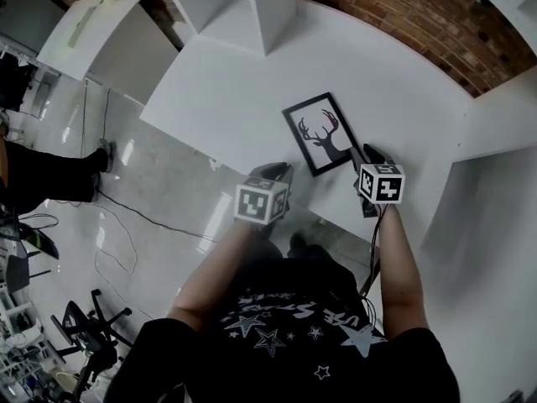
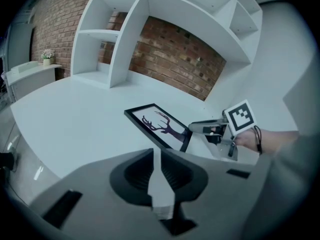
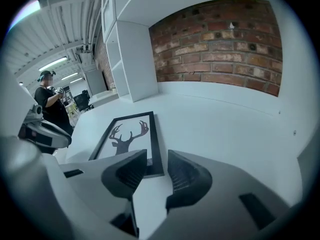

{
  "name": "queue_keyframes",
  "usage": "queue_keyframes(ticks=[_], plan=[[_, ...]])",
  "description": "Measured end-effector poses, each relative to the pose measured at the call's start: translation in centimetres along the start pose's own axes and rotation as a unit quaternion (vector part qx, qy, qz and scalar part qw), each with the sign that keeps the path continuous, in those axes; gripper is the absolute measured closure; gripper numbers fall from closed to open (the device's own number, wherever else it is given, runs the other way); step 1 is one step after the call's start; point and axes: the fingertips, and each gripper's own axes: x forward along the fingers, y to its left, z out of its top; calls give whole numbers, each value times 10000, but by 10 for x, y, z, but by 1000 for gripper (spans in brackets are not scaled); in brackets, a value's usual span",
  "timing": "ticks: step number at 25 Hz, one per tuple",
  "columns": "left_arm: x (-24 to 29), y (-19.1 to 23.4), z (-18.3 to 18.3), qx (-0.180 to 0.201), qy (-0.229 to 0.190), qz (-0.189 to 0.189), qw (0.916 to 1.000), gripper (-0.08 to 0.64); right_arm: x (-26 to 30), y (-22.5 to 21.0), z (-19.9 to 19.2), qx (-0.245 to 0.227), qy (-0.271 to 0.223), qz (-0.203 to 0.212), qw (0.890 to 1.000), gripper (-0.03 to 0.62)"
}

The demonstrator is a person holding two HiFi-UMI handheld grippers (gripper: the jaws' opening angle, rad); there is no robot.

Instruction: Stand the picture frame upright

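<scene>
While both tools hang over the near edge, the picture frame (image 1: pixel 323 133) lies flat on the white surface (image 1: pixel 235 99), stag silhouette face up, just inside that edge. Seen from the head camera, the left tool (image 2: pixel 156 159) sits at 7 o'clock of the frame, clear of it, its jaws pressed together with nothing between them. The right tool (image 3: pixel 157 164) is at 4 o'clock, jaws spread wide and gripping nothing. The frame's near corner lies just beyond its left jaw and is partly hidden behind it, so I cannot tell whether they touch.

For containers, a small pot (image 2: pixel 47 61) holding pale flowers (image 2: pixel 48 53) stands on a side cabinet (image 2: pixel 30 74), far off at 10 o'clock in the left gripper view. A white shelf unit (image 1: pixel 243 7) with open compartments stands on the surface at 11 o'clock of the frame.

Bare surface runs from the frame toward 12 and 1 o'clock, up to the brick wall (image 1: pixel 403 15). At 7 o'clock the edge drops straight to the grey floor (image 1: pixel 151 200).
</scene>
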Motion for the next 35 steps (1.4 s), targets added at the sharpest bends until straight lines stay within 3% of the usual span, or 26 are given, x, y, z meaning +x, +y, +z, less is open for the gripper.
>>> queue_keyframes(ticks=[9, 20, 35], plan=[[-4, 10, -1, 55, 102, -70, 9999, 540, 18, 3, -4, -101, 319, 139, 9993, 482], [-10, 31, 0, 104, 324, -250, 9991, 540, 14, 8, -8, 227, 387, -414, 9981, 503], [-14, 44, -2, 626, 548, -837, 9930, 540, -10, 34, -33, 1044, 234, -1192, 9871, 506]])
